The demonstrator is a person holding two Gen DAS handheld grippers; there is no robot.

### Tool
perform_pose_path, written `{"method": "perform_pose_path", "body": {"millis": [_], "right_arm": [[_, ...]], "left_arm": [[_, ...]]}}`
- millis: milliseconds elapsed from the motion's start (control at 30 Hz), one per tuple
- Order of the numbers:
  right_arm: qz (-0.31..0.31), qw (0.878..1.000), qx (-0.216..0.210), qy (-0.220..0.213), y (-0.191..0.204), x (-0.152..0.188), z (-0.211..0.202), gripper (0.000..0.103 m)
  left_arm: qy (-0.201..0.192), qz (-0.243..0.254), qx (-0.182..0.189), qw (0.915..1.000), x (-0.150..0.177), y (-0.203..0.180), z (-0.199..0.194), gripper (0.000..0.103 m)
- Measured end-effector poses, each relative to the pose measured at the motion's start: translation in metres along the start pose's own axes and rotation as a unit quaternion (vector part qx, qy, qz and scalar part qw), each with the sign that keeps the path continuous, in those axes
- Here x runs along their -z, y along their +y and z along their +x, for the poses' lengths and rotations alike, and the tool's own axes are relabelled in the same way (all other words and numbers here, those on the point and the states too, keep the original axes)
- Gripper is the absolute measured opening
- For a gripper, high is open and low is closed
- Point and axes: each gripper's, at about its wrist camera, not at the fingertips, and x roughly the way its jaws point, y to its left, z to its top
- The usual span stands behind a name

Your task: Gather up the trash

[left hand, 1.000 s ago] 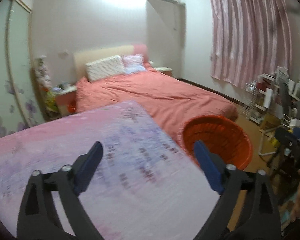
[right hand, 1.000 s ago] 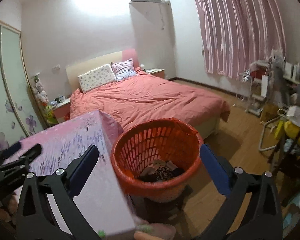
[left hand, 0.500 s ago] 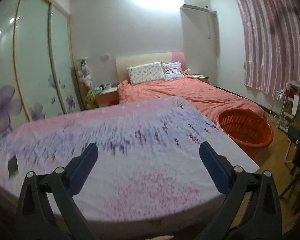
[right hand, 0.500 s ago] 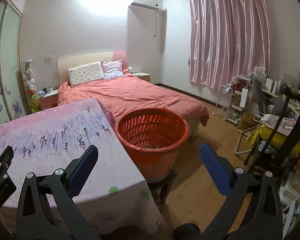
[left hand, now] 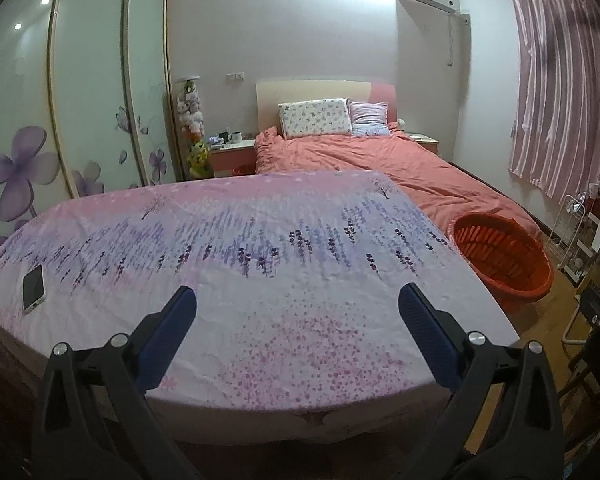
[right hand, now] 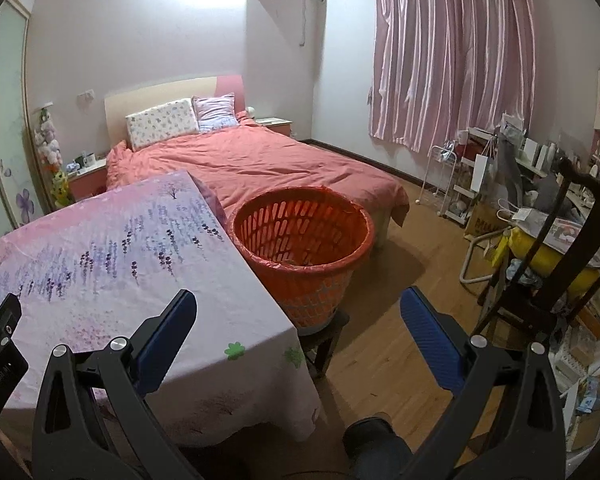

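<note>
L gripper (left hand: 298, 306): jaws spread wide, nothing btwn them, touching nothing; hangs over near edge of table (left hand: 260, 264), pointing across it.
R gripper (right hand: 299, 310): also wide apart, empty, no contact; left finger over table corner, right finger over bare wood floor (right hand: 392, 332).
Basket (right hand: 302, 240): orange slotted plastic w/ red liner, ahead of R gripper, just past its left finger, close against table's right edge, up on a small dark stool (right hand: 324, 336). From L gripper it's far right, beyond the right finger.
Trash: something dark low inside basket, too dim to ID. No loose trash visible on tablecloth in either view.
Phone (left hand: 33, 288): flat on cloth, left of L gripper's left finger, near table edge. Prob not trash – leave.
Handling (guess): basket looks light, thin-walled, bit flexy; slotted sides crush if pinched hard. Liner is soft film, slippery, tears easy.
Where to grab (guess): basket rim, one finger inside, one outside, rolled lip is stiffest part. Both grippers on opposite rim sides if lifting, since it sits raised on stool & could tip.
Small scraps (guess): likely light, soft; pinch at centre, near-closed jaws.
Progress (guess): table looks done; maybe late in task or hunting for more pieces.
Risk: knocking basket off stool; snagging tablecloth w/ finger tips.
</note>
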Motion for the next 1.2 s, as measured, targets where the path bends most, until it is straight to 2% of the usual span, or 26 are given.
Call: {"method": "perform_pose_path", "body": {"millis": [1200], "right_arm": [[-0.005, 1.0, -0.006, 0.0, 0.008, -0.002, -0.004, 0.101]], "left_arm": [[-0.008, -0.001, -0.005, 1.0, -0.008, -0.001, -0.014, 0.099]]}}
